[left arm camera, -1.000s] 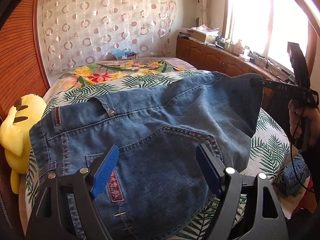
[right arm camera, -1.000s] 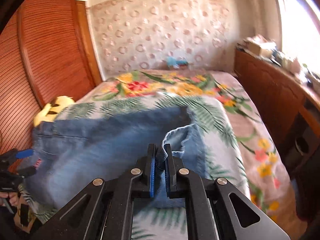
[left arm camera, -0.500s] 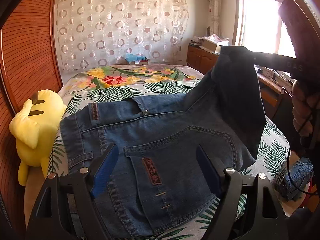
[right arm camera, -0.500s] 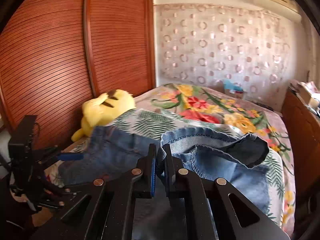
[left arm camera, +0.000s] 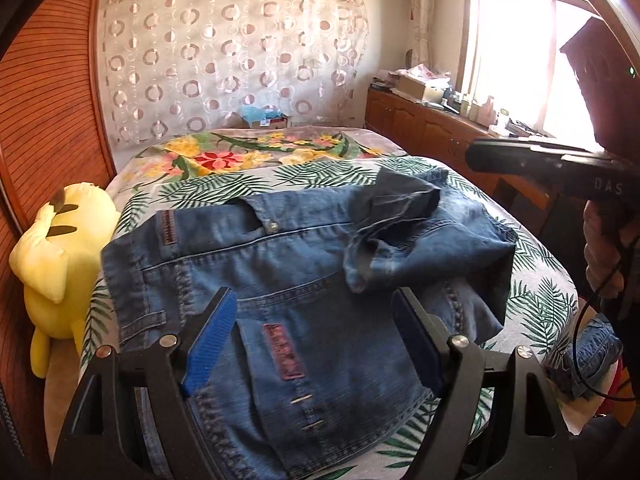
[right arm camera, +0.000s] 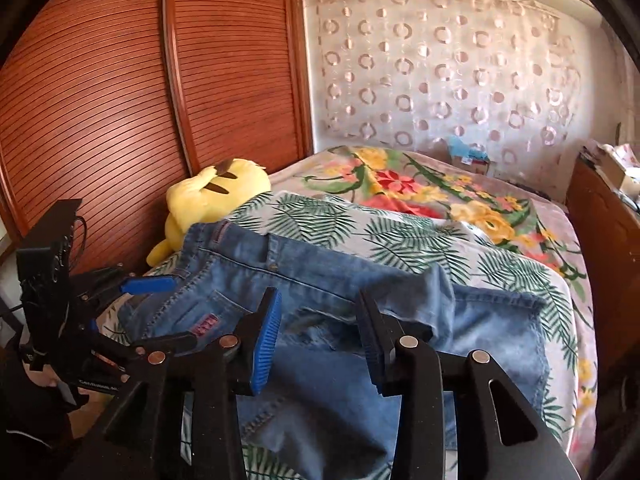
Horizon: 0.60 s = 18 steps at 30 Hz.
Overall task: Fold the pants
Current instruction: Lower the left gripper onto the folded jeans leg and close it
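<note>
We had the blue jeans (left arm camera: 304, 280) lying on the bed (left arm camera: 224, 188), on its palm-leaf sheet, waistband toward the yellow plush toy (left arm camera: 60, 256). The leg end (left arm camera: 396, 216) lay rumpled on top, thrown back over the seat. Our right claw (right arm camera: 320, 332) had just been opening; its blue pads stood apart with nothing pressed between them, the denim lying below. Our left claw (left arm camera: 316, 336) hung wide open over the back pocket (left arm camera: 284, 352), holding nothing.

We judged the fold only roughly made. To finish it well, we needed to pinch the bunched leg end at its hem, draw it flat and square with the waistband, then smooth the crease at the far fold so the layers lay edge on edge. A loose pull risked dragging the lower layer askew.

As for containers, a small open box (left arm camera: 266, 122) sat beyond the head of the bed with something blue in it; we could not tell what.
</note>
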Each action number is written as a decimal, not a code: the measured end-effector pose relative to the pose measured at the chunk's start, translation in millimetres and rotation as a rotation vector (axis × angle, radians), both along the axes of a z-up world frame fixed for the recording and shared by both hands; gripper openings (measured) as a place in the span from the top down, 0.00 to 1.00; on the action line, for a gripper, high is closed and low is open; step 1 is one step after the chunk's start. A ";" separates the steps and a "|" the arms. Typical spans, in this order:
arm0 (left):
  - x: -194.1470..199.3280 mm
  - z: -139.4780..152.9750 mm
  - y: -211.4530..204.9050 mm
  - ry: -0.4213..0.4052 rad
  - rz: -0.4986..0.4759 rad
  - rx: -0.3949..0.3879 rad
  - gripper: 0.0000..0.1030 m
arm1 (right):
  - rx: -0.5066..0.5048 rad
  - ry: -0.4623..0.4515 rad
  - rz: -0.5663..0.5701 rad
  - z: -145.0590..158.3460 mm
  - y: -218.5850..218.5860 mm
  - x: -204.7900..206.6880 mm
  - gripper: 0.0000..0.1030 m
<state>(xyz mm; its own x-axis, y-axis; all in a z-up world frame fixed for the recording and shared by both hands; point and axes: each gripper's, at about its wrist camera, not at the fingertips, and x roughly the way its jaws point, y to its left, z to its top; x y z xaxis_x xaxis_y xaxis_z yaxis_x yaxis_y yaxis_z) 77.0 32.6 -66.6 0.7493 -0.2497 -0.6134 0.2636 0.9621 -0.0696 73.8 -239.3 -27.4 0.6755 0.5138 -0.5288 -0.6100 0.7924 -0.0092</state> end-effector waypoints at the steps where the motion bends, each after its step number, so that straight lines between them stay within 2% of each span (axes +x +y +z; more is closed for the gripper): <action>1: 1.3 0.7 -3.2 -0.001 -0.009 -0.001 0.22 | -0.005 -0.001 -0.012 -2.9 0.8 -9.6 0.61; 4: 9.4 2.5 -13.8 -0.004 -0.043 -0.006 0.23 | -0.029 0.003 -0.056 -13.0 -2.2 -16.1 0.61; 7: 22.1 3.0 -23.9 0.012 -0.081 -0.020 0.33 | -0.044 0.022 -0.096 -21.6 -1.1 -13.3 0.61; 9: 31.4 1.1 -32.1 0.028 -0.104 -0.023 0.33 | -0.049 0.032 -0.117 -23.6 -3.8 -13.5 0.61; 14: 48.1 -18.6 -53.7 0.102 -0.152 0.020 0.36 | -0.030 0.060 -0.166 -28.1 -14.2 -8.2 0.61; 17: 55.9 -34.1 -59.1 0.166 -0.172 0.023 0.48 | -0.017 0.073 -0.186 -25.6 -27.4 -5.9 0.61; 18: 56.0 -37.6 -59.7 0.178 -0.179 0.016 0.59 | -0.014 0.076 -0.192 -25.7 -31.0 -6.2 0.61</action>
<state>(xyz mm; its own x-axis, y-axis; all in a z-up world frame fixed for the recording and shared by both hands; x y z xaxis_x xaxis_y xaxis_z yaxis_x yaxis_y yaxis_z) 133.0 -27.1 -104.2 0.5736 -0.3576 -0.7370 0.4147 0.9026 -0.1152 67.6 -270.3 -53.1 0.7184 0.3715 -0.5881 -0.4469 0.8944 0.0191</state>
